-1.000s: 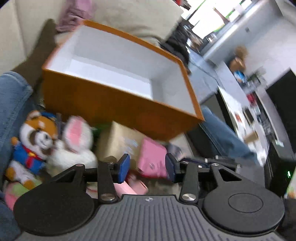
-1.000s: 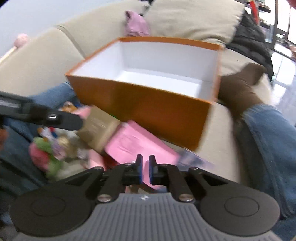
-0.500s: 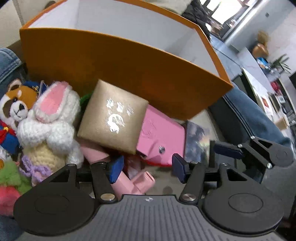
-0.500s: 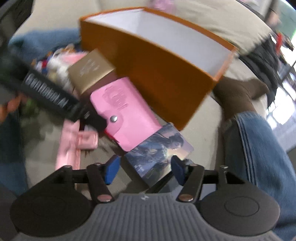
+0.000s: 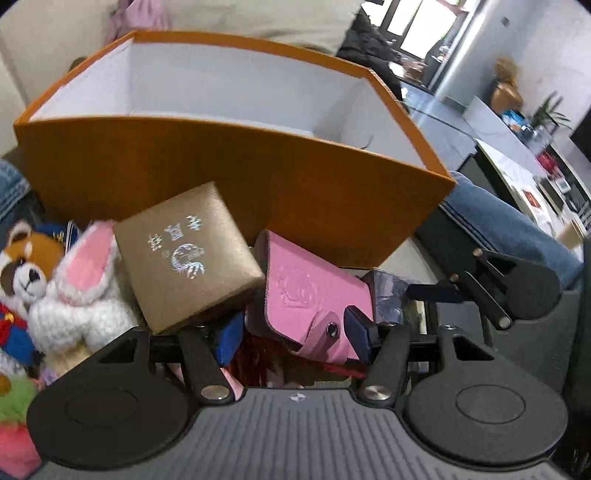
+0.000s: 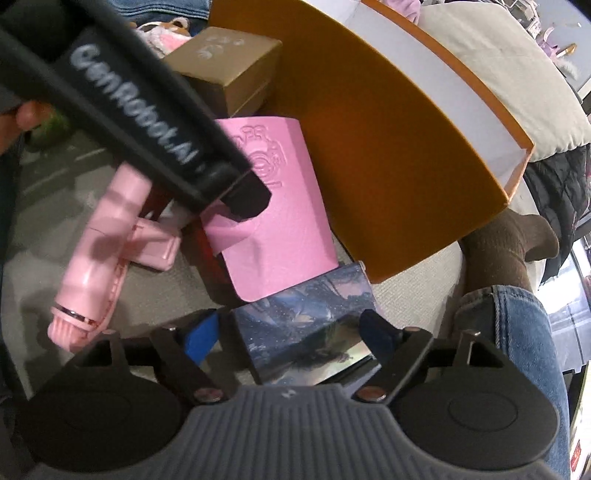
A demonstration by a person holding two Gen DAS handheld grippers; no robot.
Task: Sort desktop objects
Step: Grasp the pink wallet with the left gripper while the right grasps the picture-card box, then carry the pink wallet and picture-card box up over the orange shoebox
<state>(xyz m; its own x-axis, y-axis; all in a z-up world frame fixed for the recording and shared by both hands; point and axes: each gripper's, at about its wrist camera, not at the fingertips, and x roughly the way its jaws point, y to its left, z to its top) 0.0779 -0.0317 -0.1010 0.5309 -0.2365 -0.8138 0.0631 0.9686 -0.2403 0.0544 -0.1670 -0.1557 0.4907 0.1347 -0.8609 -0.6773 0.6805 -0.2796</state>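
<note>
Daylight is admitted through windows (image 5: 417,33) at the upper right of the left wrist view, where the panes are blown out. Both views are bent by strong fisheye distortion, with dark vignetted corners. Motion blur is seen on the orange box (image 5: 236,177) rim, and the black bar (image 6: 147,125) at upper left of the right wrist view is smeared. Soft shadows are cast beneath the objects.

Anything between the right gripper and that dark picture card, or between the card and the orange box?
Nothing visible blocks the right gripper: its jaws are opening with the dark picture card between them. The pink wallet overlaps the card's far edge. Beyond stands the near wall of the orange box, which the card must be lifted over.
</note>
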